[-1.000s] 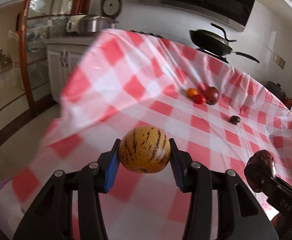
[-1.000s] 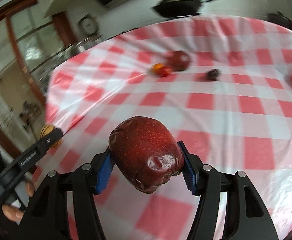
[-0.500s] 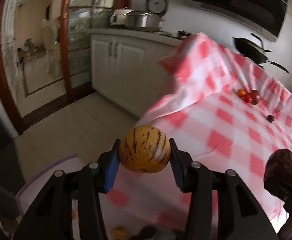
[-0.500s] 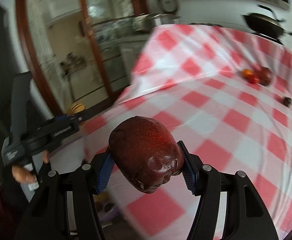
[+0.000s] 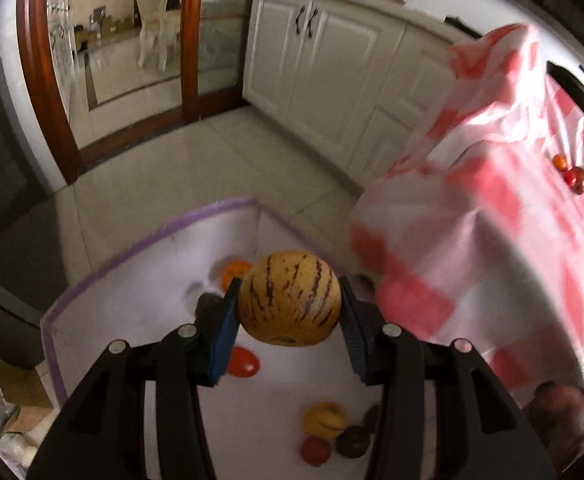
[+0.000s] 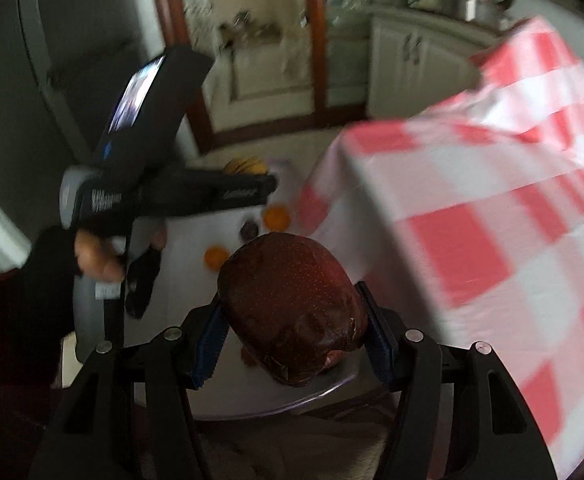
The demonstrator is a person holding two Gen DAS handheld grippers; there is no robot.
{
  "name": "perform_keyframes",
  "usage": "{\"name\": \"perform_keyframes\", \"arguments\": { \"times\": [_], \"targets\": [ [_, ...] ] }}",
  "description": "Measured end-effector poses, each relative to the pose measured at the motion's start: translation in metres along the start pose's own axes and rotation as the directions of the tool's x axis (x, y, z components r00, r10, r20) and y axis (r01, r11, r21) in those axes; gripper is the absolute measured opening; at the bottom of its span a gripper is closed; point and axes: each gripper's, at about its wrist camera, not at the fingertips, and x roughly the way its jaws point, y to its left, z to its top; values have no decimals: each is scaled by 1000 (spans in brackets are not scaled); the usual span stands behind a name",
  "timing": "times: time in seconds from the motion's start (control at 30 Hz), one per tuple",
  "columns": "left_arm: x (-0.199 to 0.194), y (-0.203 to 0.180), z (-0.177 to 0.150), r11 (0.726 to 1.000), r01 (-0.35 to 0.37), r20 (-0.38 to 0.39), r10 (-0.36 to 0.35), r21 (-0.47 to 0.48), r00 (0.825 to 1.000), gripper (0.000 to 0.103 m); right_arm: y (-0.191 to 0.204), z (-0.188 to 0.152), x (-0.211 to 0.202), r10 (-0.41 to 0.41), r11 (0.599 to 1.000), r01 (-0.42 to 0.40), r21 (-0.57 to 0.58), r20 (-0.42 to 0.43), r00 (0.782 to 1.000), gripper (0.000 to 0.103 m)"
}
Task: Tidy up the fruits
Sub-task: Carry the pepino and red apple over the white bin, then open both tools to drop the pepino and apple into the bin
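My left gripper point(image 5: 290, 316) is shut on a round yellow melon with dark stripes point(image 5: 290, 298) and hangs over a white bin with a purple rim point(image 5: 152, 240) that stands on the floor. Several fruits lie in the bin, among them a red tomato point(image 5: 244, 362), an orange point(image 5: 234, 272) and a small yellow fruit point(image 5: 326, 420). My right gripper point(image 6: 292, 330) is shut on a large dark red apple point(image 6: 292, 312), also above the bin point(image 6: 188, 236). The left gripper with its melon point(image 6: 246, 166) shows in the right wrist view.
The table with the red and white checked cloth point(image 5: 504, 220) rises just right of the bin, with a few small fruits point(image 5: 570, 170) left on it. White cabinets point(image 5: 332, 64) and a glass door with a wooden frame point(image 5: 190, 40) stand behind. A cardboard box point(image 5: 4, 392) sits left of the bin.
Both grippers swung left from over the table to above the white bin on the floor and tilted downward. Each kept its fruit clamped.
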Motion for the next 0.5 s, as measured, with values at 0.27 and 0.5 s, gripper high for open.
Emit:
{"name": "perform_keyframes", "arguments": {
  "times": [0.27,0.5],
  "targets": [
    [49,6,-15,997,-32,-126,41,75,991,47,15,-4,76,-13,997,-2,-78,-192,981,60],
    [97,2,-12,978,18,-219,29,209,975,47,64,-16,108,40,950,-126,-285,-292,956,60]
  ]
}}
